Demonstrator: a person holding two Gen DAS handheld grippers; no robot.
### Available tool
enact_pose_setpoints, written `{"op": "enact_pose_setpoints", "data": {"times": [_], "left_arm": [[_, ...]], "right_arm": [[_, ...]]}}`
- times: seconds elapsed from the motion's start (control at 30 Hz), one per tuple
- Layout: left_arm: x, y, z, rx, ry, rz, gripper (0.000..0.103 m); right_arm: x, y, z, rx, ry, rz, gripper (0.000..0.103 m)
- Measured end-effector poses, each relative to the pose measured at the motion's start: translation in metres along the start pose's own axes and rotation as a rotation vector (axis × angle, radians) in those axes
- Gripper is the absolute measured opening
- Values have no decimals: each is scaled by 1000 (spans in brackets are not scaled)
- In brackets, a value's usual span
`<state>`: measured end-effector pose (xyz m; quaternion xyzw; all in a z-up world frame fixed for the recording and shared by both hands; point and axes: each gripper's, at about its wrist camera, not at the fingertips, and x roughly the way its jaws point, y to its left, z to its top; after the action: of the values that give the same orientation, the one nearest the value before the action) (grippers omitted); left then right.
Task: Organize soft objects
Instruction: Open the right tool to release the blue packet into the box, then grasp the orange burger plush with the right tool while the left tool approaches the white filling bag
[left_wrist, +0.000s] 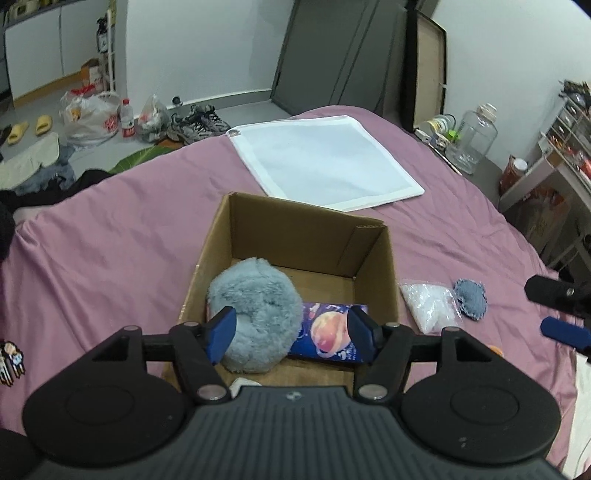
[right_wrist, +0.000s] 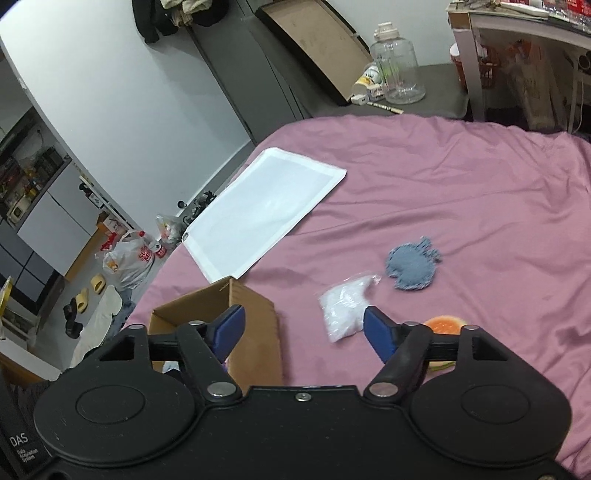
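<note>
Left gripper (left_wrist: 291, 338): I hold it above the near end of the cardboard box (left_wrist: 295, 236), jaws spread wide, nothing between the blue pads (left_wrist: 221, 334). Box position: on the pink bedsheet (left_wrist: 110, 240), open top facing up. Box contents: one grey fluffy ball (left_wrist: 255, 314) against the left wall, and one dark blue packet with a planet print (left_wrist: 328, 330) lying flat beside it, touching it, toward the right wall.

Right gripper (right_wrist: 303, 330): I hold it above the sheet just right of the box (right_wrist: 255, 325), jaws likewise apart and empty. Items still on the sheet outside the box:
- clear bag of white filling (right_wrist: 345, 308), just beside the box's right wall;
- blue-grey knitted piece (right_wrist: 412, 266), just beyond the bag, the two nearly touching;
- orange round item (right_wrist: 443, 324), near the right pad, partly hidden by my gripper's linkage; I cannot tell what it is.

White flat cloth (right_wrist: 266, 210): spread on the sheet beyond the box, toward the far edge of the bed, apart from the box.
</note>
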<state>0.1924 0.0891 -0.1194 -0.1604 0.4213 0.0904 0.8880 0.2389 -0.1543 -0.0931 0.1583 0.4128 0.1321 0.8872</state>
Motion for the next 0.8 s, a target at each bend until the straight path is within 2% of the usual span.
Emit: {"op": "enact_pose_setpoints", "data": {"times": [0.17, 0.23, 0.33, 0.5, 0.8], "left_arm": [[-8, -17, 0, 14, -6, -13, 65], [-14, -25, -1, 24, -32, -40, 65], [-19, -38, -2, 44, -47, -49, 79], [-21, -58, -6, 97, -31, -43, 80], [-15, -83, -11, 92, -34, -20, 80]], "right_arm": [[-4, -19, 8, -16, 6, -15, 75], [-6, -25, 9, -27, 3, -4, 82], [-6, -38, 7, -7, -7, 14, 83], [-4, -57, 4, 41, -8, 53, 83], [13, -102, -6, 150, 50, 53, 82]]}}
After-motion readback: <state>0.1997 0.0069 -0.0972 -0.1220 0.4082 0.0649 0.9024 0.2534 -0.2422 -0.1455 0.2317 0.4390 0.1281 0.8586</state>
